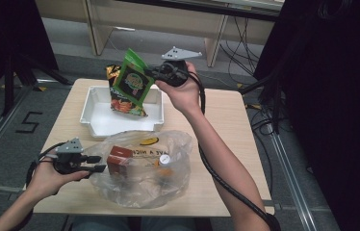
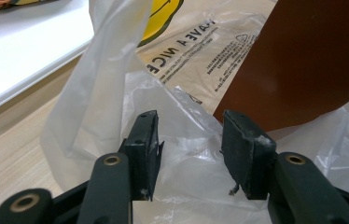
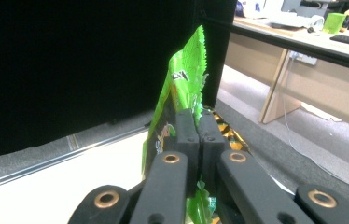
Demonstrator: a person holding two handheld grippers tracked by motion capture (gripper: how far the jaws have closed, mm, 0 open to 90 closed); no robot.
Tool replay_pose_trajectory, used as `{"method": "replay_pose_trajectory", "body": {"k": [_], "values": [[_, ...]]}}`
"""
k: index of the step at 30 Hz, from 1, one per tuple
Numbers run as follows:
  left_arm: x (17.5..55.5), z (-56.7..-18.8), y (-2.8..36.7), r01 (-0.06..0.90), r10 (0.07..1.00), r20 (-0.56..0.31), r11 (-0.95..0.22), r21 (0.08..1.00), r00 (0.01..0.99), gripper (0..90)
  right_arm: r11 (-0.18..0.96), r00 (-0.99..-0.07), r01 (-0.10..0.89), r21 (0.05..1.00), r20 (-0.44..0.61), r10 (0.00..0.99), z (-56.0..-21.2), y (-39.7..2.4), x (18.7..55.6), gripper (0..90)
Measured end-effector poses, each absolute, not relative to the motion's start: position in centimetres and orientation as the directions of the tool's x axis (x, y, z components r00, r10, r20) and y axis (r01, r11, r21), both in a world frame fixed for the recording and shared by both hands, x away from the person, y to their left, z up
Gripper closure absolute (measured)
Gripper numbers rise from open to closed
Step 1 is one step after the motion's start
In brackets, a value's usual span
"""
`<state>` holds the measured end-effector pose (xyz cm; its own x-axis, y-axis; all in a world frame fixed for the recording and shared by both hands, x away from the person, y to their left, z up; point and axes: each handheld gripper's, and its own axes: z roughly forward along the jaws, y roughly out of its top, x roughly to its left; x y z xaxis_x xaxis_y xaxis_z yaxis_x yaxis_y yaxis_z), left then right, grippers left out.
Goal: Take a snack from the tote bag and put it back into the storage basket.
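Overhead, the right gripper (image 1: pixel 155 73) has its jaws pressed together on the top edge of the green foil snack packet (image 1: pixel 135 83), which hangs upright with its long axis near vertical, directly above the white plastic tray (image 1: pixel 93 110); its lower end seems to meet an orange-and-black snack bag (image 1: pixel 126 105) leaning in that tray. So the packet's way into the tray is straight down. Nearer the person, the left gripper (image 1: pixel 98 163) holds its jaws half spread around a fold of the clear plastic shopping bag (image 1: pixel 175 168) without pinching it, just beside the brown carton (image 1: pixel 119 160) inside, on the wooden table (image 1: pixel 226 125).
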<state>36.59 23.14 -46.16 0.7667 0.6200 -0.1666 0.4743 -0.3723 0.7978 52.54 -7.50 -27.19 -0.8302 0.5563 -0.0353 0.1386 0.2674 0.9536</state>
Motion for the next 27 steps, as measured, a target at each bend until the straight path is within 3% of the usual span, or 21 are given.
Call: {"method": "replay_pose_trajectory", "body": {"k": [5,19,27], "values": [[36.5,-46.3,23.1,0.483,0.626,-0.177,-0.362,0.797,0.760,55.1,0.295,-0.825,0.154,0.943,-0.042,0.563,-28.1,-6.7,53.9,90.0],[35.2,-44.6,24.5,0.449,0.611,-0.213,-0.264,0.854,0.763,41.5,0.344,-0.829,0.230,0.910,-0.002,0.560,-31.3,-3.6,57.8,90.0],[35.0,-44.9,24.6,0.451,0.596,-0.232,-0.249,0.857,0.769,39.6,0.395,-0.828,0.305,0.867,0.036,0.560,-35.0,-2.4,58.8,90.0]]}}
